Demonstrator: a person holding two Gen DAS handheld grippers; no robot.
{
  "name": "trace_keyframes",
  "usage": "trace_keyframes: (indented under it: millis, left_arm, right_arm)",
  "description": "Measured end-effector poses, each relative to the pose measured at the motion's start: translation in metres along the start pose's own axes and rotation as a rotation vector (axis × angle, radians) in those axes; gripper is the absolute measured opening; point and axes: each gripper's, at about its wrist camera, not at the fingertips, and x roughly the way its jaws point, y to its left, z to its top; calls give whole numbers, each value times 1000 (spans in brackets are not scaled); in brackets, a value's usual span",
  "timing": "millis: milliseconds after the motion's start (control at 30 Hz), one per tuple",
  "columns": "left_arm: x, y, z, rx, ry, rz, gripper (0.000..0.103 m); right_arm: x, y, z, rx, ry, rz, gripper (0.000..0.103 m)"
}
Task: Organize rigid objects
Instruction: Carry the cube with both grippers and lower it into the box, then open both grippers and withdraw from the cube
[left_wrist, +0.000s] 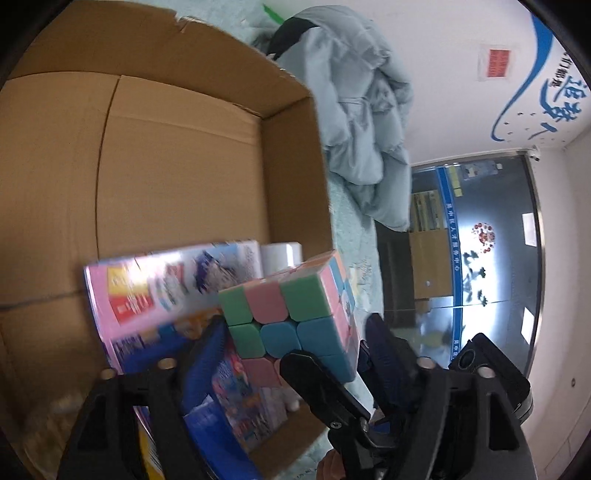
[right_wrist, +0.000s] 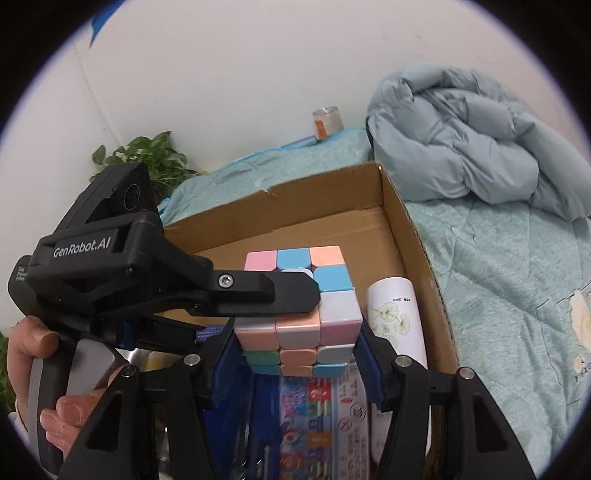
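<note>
A pastel puzzle cube (right_wrist: 299, 325) hangs over the near corner of an open cardboard box (right_wrist: 406, 229). My right gripper (right_wrist: 295, 336) is shut on it, its blue pads (right_wrist: 225, 350) pressing on the cube's two sides. My left gripper (left_wrist: 295, 325) comes in from the left and straddles the same cube (left_wrist: 288, 314). It is open, with a little gap at each pad. One of its fingers (right_wrist: 280, 295) lies across the cube's upper face. In the left wrist view a right gripper finger (left_wrist: 321, 391) crosses under the cube.
Inside the box (left_wrist: 184, 147) lie a colourful pink and blue printed pack (left_wrist: 166, 280) and a white flower-printed roll (right_wrist: 399, 314). The box sits on a teal quilt (right_wrist: 498, 277) beside a crumpled pale blue jacket (right_wrist: 461, 147). A jar (right_wrist: 327, 122) and a plant (right_wrist: 147, 158) stand by the wall.
</note>
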Motion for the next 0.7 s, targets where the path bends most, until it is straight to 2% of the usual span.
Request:
trace_keyframes:
  millis: [67,167,333,400,433,533,600,633,667,700]
  left_arm:
    - [2,9,11,-16,-8,40,86]
    - [-3,18,18,-28,-22,38,86]
    - [-24,13,8,39,-85,130,86]
    - [-40,4,-6,94,-145,179,86]
    - [-52,-3,-16,128,-197,212,86]
    - [-83,-21,-47,204,-325,278,86]
    - [-106,-34,-79,244,-477,390,91]
    - [-115,-39,-94,252,-542,442,95]
    - [-126,-45,-115,266,-631,517,103]
    - [-133,-49,-133,284,-702,579,102]
  right_arm:
    - [15,-4,1,8,32,-25,56]
    - [26,0,3,-33,42,-55,56]
    - [34,13,1,-85,100,-115,59]
    - [30,16,-3,-102,103,-124,60]
    - [25,18,-4,-110,91,-129,64]
    - [-3,20,-11,-129,13,-153,87]
    - [-27,20,-20,-130,-26,-143,94]
    - [-34,20,-23,-130,-29,-142,103]
    - [-43,21,-29,-130,-42,-143,103]
    - [-54,23,-37,-136,-57,-159,103]
